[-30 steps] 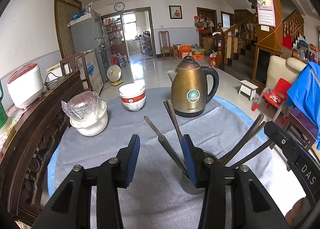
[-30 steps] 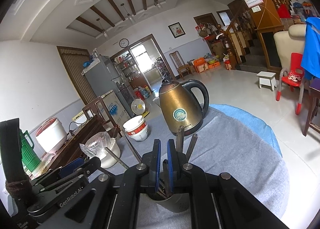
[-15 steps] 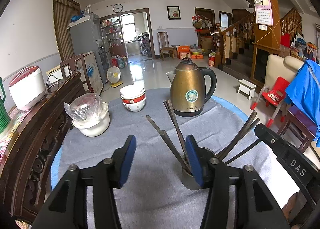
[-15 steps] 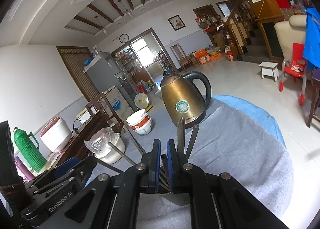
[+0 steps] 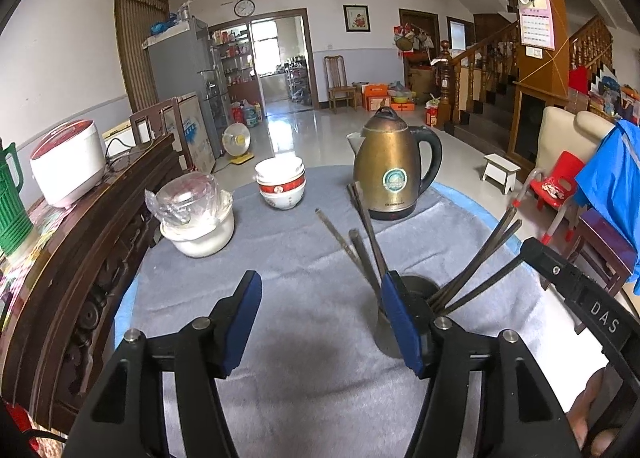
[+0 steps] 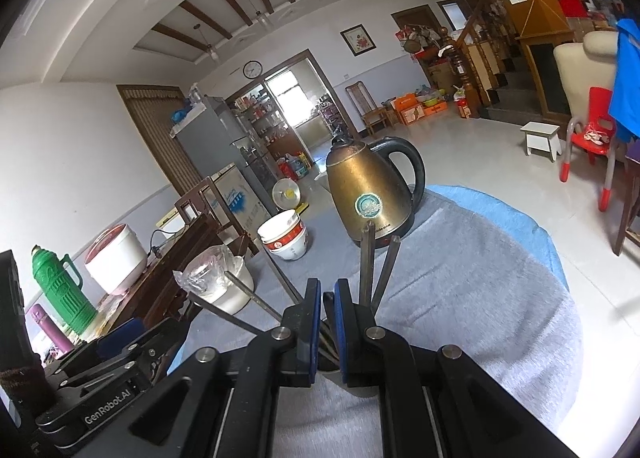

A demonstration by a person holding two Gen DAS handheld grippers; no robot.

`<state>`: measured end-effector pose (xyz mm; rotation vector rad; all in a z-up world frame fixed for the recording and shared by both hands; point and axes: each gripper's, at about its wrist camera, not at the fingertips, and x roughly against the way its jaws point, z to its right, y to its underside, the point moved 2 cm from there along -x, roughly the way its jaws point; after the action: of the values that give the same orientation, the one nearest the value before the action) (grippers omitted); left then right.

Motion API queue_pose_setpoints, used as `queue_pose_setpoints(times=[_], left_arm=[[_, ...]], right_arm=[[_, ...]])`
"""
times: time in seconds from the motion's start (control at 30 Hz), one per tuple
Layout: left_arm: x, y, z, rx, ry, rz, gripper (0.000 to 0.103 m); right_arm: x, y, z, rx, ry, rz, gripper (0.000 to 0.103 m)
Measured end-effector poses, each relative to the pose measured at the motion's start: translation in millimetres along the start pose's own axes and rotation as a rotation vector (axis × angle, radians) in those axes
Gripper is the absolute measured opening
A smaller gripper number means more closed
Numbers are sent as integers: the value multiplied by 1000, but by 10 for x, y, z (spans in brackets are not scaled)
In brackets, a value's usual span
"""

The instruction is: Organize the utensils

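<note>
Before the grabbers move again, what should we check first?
1. Left gripper open: ok, jaws wide apart with nothing between them.
2. Metal cup upright on the grey cloth: ok.
3. Chopsticks inside the cup: ok, fanned out to both sides.
4. Right gripper actually gripping chopsticks: cannot tell, pads nearly together above the cup.
5. Kettle and bowls away from the cup: ok, both stand farther back.

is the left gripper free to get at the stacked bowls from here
Probably yes: the left gripper is open and empty, and bare cloth lies between it and the bowls; the cup sits off to its right.
</note>
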<state>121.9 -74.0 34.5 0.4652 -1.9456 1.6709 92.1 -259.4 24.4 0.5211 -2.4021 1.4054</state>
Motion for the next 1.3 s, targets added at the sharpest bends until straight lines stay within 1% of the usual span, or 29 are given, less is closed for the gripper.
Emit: queue_pose_setpoints(times=[0.17, 0.27, 0.3, 0.33, 0.4, 0.47, 0.73, 0.9, 1.17, 1.23, 1.3], left_arm=[[27, 67, -65, 7, 0, -27, 64], [46, 102, -87, 6, -3, -36, 64], [53, 114, -93, 7, -2, -39, 64], [56, 123, -100, 8, -1, -40, 64], [52, 135, -112, 6, -1, -45, 64], [49, 148, -128, 7, -1, -49, 64], [12, 210, -213, 22, 5, -74, 64], [-16, 263, -272, 30, 7, -85, 64], [-49, 325, -358, 44, 8, -99, 65], [-61, 341, -378, 47, 7, -104, 66], [-63, 358, -397, 50, 6, -104, 69]], right_arm=[[43, 32, -28, 15, 4, -14, 10], [75, 50, -30, 22, 7, -16, 19], [90, 59, -33, 24, 8, -15, 29], [105, 63, -33, 25, 10, -12, 46], [171, 68, -28, 23, 9, 17, 71], [217, 66, -48, 40, 16, 34, 71], [298, 95, -70, 88, 60, 30, 71], [299, 135, -60, 103, 86, 14, 71], [268, 238, -138, 136, 103, -17, 71], [264, 269, -142, 142, 108, -25, 71], [254, 299, -156, 147, 111, -35, 71]])
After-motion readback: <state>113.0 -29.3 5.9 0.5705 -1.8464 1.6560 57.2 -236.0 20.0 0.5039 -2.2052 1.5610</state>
